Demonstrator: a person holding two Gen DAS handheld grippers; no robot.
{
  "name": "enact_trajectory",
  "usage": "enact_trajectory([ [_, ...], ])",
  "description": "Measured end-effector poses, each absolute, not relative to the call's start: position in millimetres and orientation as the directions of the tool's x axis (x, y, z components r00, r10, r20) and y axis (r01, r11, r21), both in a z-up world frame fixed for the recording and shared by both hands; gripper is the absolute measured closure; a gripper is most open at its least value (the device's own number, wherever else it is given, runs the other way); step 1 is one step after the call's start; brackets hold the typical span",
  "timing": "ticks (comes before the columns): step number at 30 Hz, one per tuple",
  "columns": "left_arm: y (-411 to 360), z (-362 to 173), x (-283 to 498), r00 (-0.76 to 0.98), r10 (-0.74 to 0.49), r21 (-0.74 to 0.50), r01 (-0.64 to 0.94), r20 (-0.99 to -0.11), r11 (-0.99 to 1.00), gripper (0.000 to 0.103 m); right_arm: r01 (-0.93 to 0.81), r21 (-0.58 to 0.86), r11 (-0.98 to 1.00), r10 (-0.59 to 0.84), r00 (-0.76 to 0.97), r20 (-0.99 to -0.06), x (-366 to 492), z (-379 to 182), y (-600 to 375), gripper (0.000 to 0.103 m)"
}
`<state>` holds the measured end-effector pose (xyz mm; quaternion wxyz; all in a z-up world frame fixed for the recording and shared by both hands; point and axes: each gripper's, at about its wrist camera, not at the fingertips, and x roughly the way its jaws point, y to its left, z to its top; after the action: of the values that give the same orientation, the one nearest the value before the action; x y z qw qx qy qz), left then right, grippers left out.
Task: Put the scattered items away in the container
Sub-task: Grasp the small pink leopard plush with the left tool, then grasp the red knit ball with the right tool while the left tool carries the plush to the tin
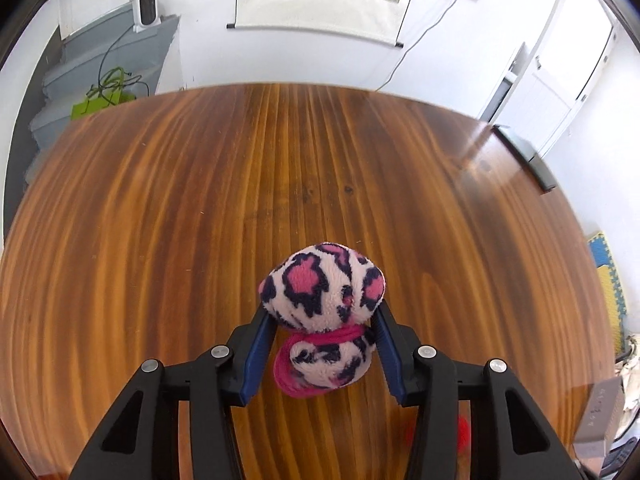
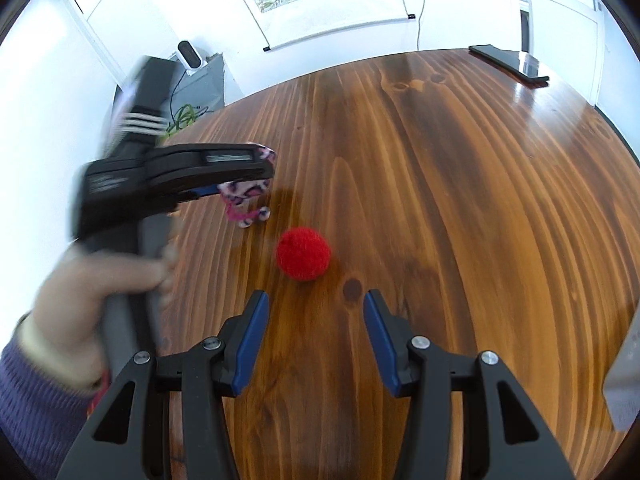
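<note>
A pink and navy leopard-print plush toy (image 1: pixel 320 288) sits between the blue pads of my left gripper (image 1: pixel 323 312), which press on both of its sides. In the right wrist view the left gripper (image 2: pixel 266 174) reaches in from the left, and the plush toy (image 2: pixel 244 196) hangs under its fingers with the lower end at the wooden table (image 2: pixel 480 200). A red fuzzy ball (image 2: pixel 303 254) lies on the table just ahead of my right gripper (image 2: pixel 316 300), which is open and empty. In the left wrist view the red ball (image 1: pixel 463 430) peeks out behind the right finger.
A dark flat device (image 2: pixel 508 62) lies at the table's far right corner. A grey box-like thing (image 2: pixel 624 380) shows at the right edge. A person's hand (image 2: pixel 96 292) in a purple sleeve holds the left gripper. Grey stairs (image 1: pixel 100 80) and a white wall lie beyond the table.
</note>
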<state>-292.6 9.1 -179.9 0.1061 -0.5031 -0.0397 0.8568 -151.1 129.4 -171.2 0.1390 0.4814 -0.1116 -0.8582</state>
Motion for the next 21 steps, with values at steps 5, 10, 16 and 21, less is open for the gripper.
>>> enact_trajectory([
  [5,-7.5,-153.4,-272.0,-0.503,0.245,-0.200,-0.142,-0.829,-0.969,0.053,0.170,0.294,-0.940,-0.340,-0.488,-0.804,-175.1,-176.7,111.8,0.049],
  [10,-28.0,-131.6,-251.9,-0.536,0.263,-0.231,-0.128,-0.803,-0.965,0.053,0.193,0.245,-0.950,-0.308,-0.459,-0.833,-196.7,-190.8,92.3,0.058],
  [16,-62.9,-100.0,-214.4,-0.570,0.289,-0.275,-0.112,-0.770,-0.955,0.053,0.210,0.228,-0.951,-0.301,-0.444,-0.844,-195.3,-187.3,83.5,0.069],
  [21,-97.3,-72.6,-168.0,-0.600,0.322,-0.339,-0.089,-0.732,-0.937,0.053,0.268,0.249,-0.931,-0.351,-0.462,-0.814,-166.3,-156.1,74.2,0.069],
])
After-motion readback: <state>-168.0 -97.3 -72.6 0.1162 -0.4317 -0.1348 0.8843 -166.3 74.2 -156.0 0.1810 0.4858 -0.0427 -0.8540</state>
